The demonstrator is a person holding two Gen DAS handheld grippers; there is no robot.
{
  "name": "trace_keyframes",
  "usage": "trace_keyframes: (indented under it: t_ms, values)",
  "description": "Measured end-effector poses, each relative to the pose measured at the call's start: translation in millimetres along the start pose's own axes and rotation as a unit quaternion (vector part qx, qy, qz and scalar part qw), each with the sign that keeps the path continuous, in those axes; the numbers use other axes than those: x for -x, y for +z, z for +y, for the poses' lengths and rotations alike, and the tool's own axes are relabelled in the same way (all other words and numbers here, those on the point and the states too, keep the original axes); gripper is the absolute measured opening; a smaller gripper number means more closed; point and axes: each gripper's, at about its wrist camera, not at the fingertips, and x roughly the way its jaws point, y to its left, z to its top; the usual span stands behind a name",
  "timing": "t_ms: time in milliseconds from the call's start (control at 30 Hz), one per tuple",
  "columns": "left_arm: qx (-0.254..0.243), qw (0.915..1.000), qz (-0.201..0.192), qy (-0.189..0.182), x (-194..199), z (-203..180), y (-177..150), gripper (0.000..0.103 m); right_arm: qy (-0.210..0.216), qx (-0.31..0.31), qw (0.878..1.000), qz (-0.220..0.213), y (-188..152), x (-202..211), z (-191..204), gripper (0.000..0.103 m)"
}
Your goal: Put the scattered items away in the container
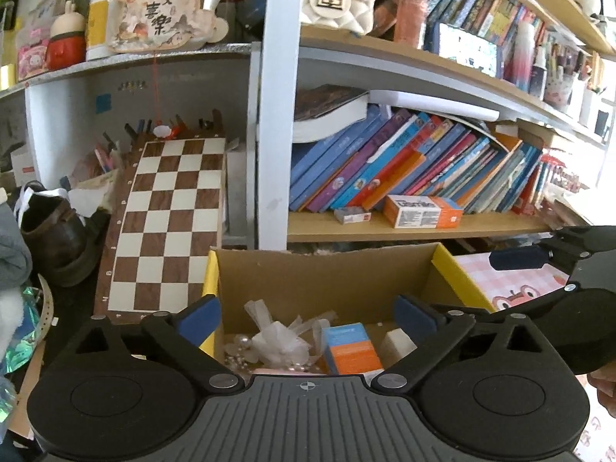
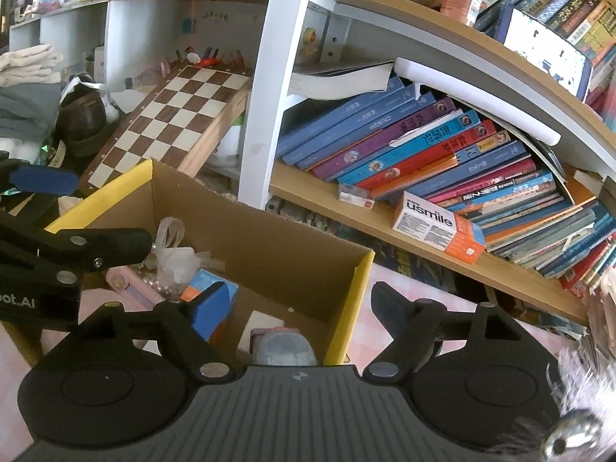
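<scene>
Here the left tool point(image 1: 308, 313) hangs over the open cardboard box point(image 1: 327, 269), its blue-padded fingers spread wide with nothing between them. Directly beneath it in the box lie a white gauze bundle point(image 1: 277, 340), a string of pearls point(image 1: 242, 344), an orange-and-blue carton point(image 1: 350, 348) and a white block point(image 1: 396, 342). The right tool point(image 2: 296, 302) is likewise wide open and empty, straddling the box's yellow-edged right wall point(image 2: 350, 304); a grey object point(image 2: 283, 348) sits in the box just below it. Beyond both tools, an orange-and-white carton point(image 2: 439, 225) rests on the bookshelf point(image 2: 385, 223).
</scene>
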Motion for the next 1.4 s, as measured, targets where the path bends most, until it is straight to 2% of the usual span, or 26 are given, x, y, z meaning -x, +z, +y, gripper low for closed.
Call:
trace_keyframes:
  t_ms: [267, 367, 633, 800, 1100, 1400]
  values:
    - [-0.027, 0.9983, 0.038, -0.034, 10.5, -9.0, -10.7, 0.102, -0.008, 0.031, 0.999, 0.020, -18.1, 14.6, 3.6, 0.084]
    - [-0.043, 0.9978, 0.040, -0.028, 16.2, -11.3, -16.7, 0.102, -0.017, 0.039, 0.999, 0.020, -24.2, 20.7, 2.6, 0.084]
    - [-0.041, 0.9980, 0.042, -0.022, 36.7, -10.9, -36.3, 0.102, -0.016, -0.005, 0.999, 0.030, -46.5, 41.4, -6.1, 0.084]
    - [-0.034, 0.9986, 0.034, -0.022, 54.6, -14.3, -42.6, 0.102, -0.017, -0.031, 0.999, 0.020, -56.7, 59.6, -7.2, 0.084]
    - [-0.027, 0.9991, 0.024, -0.024, 82.7, -23.4, -53.1, 0.102, -0.010, -0.055, 0.998, 0.009, -79.5, 92.1, -2.8, 0.085]
    - [-0.024, 0.9991, 0.031, -0.015, 98.5, -30.4, -67.5, 0.102, -0.003, -0.086, 0.996, 0.013, -101.5, 113.3, 1.0, 0.085]
